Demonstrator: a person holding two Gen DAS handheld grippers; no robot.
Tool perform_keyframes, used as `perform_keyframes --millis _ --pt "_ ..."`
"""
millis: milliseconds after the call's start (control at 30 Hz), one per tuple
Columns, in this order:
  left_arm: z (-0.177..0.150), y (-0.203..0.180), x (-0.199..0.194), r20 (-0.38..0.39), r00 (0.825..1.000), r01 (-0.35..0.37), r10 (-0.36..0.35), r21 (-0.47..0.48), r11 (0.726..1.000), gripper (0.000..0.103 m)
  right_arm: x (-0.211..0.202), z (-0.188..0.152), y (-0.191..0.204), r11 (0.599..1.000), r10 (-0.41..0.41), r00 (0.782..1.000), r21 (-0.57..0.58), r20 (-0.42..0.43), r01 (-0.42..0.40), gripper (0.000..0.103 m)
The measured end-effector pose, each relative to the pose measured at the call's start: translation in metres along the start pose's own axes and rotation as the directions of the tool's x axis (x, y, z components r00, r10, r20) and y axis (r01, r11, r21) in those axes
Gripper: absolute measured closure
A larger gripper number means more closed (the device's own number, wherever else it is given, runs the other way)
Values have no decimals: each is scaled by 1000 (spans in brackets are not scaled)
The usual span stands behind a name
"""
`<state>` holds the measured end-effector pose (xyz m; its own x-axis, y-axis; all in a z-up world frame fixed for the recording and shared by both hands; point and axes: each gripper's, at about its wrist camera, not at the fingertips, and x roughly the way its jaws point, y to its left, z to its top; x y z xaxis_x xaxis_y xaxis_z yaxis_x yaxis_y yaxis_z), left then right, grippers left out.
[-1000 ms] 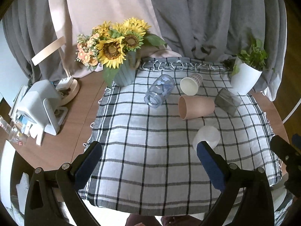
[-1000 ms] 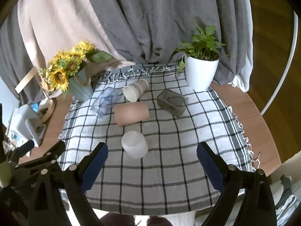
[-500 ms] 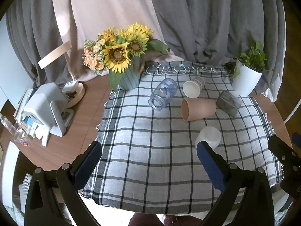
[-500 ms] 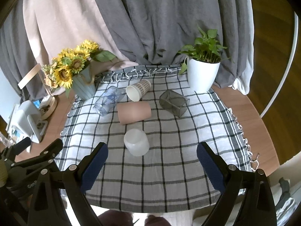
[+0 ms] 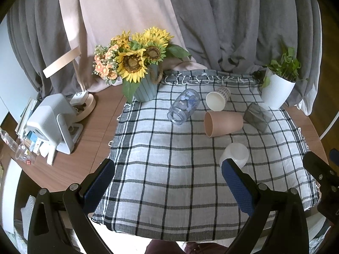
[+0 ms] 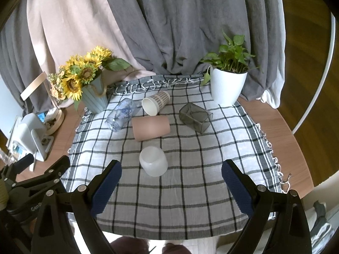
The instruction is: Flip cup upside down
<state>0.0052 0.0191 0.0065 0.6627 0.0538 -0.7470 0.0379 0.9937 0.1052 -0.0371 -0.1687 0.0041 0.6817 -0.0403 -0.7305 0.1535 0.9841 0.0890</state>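
Note:
Several cups lie on a checked cloth [image 5: 169,169]. A pink cup [image 5: 223,123] [image 6: 150,127] lies on its side. A clear printed glass [image 5: 184,106] [image 6: 121,114], a patterned paper cup [image 5: 218,98] [image 6: 155,102] and a dark square glass [image 5: 257,116] [image 6: 195,117] also lie on their sides. A frosted white cup [image 5: 234,155] [image 6: 153,160] stands mouth down nearest me. My left gripper [image 5: 168,187] and right gripper [image 6: 171,188] are both open and empty, above the cloth's near edge.
A sunflower vase [image 5: 146,89] [image 6: 94,100] stands at the back left and a white plant pot [image 5: 277,92] [image 6: 227,86] at the back right. A white device [image 5: 53,120] and clutter sit left on the wooden table [image 5: 63,169]. Curtains hang behind.
Both grippers have drawn back and risen slightly, so the table looks a little farther away. The cups have not moved.

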Motion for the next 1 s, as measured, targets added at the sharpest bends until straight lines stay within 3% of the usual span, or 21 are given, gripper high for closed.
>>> perform_keyframes --millis 1000 --pt "1 -1 1 1 1000 -3 3 -4 1000 0 1 1 2 1000 -3 1000 -2 -2 3 8"
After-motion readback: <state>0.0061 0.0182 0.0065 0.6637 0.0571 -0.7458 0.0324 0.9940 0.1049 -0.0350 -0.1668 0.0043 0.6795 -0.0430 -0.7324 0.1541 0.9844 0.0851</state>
